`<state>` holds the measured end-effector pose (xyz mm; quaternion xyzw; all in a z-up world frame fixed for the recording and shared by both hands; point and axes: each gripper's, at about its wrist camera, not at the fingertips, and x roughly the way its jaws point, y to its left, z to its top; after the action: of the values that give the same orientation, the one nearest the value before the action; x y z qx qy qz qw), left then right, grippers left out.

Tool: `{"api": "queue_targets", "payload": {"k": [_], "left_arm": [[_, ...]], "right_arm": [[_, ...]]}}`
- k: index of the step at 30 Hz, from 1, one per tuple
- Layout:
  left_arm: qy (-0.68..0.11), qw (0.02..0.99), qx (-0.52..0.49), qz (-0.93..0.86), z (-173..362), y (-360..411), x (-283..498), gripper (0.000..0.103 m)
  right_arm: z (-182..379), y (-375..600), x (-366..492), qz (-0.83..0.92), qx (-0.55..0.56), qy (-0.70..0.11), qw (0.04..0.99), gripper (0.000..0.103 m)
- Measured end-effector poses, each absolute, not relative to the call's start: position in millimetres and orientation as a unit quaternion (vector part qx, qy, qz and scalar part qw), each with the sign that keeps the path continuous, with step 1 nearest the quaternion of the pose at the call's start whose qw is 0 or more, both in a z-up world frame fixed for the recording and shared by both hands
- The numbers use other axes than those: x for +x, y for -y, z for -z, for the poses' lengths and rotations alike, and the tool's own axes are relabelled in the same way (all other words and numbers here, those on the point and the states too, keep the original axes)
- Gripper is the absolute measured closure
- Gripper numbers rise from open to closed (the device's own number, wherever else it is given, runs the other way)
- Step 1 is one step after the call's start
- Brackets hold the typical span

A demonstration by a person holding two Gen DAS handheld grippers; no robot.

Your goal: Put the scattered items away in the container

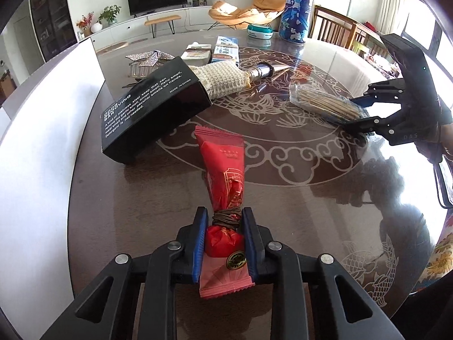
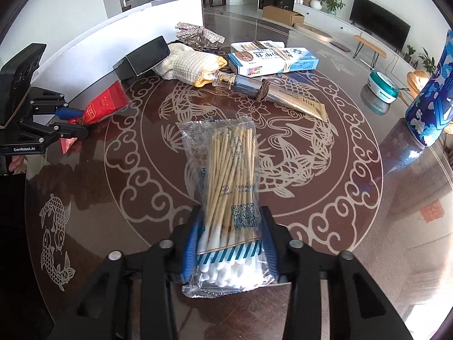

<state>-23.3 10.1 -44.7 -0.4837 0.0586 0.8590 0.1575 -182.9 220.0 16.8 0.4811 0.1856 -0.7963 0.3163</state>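
Observation:
My left gripper is shut on a red snack packet tied with brown cord, its blue pads pinching the tied neck. The same red packet shows at the left of the right wrist view, in the left gripper. My right gripper is shut on a clear bag of cotton swabs, pads against the bag's sides near the white tips. In the left wrist view the right gripper grips the swab bag at the right. A white container stands at the left.
On the round glass table lie a black box, a cream knitted cloth, a silver tube, a blue-white carton, a patterned bow clip, a teal tin and a tall blue can.

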Motion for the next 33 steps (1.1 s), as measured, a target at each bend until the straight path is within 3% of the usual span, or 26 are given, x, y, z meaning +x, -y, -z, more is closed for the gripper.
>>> {"api": "queue_targets", "payload": {"k": [3,7,14,20,25,33], "left_arm": [[-0.042,0.158,-0.474,-0.865,39,-12,-16,0.079],[-0.025,0.161,-0.445,-0.88,19,-12,-4,0.079],[0.037,0.149,-0.418,-0.895,-20,17,0,0.079],[0.068,0.092,-0.382,-0.917,-72,93,23,0.079],[0.102,0.006,-0.38,-0.919,-83,192,38,0.079],[0.147,-0.1,-0.417,-0.891,-53,308,53,0.079]], "right_arm": [[-25,-226,-176,0.798,0.486,-0.188,0.302,0.07],[-52,-234,-160,0.818,0.47,-0.118,0.309,0.07],[-85,-191,-155,0.822,0.457,-0.082,0.33,0.071],[-140,-89,-169,0.813,0.412,-0.071,0.406,0.071],[-168,33,-167,0.784,0.372,-0.102,0.486,0.071],[-131,193,-139,0.705,0.401,-0.147,0.566,0.07]]}}
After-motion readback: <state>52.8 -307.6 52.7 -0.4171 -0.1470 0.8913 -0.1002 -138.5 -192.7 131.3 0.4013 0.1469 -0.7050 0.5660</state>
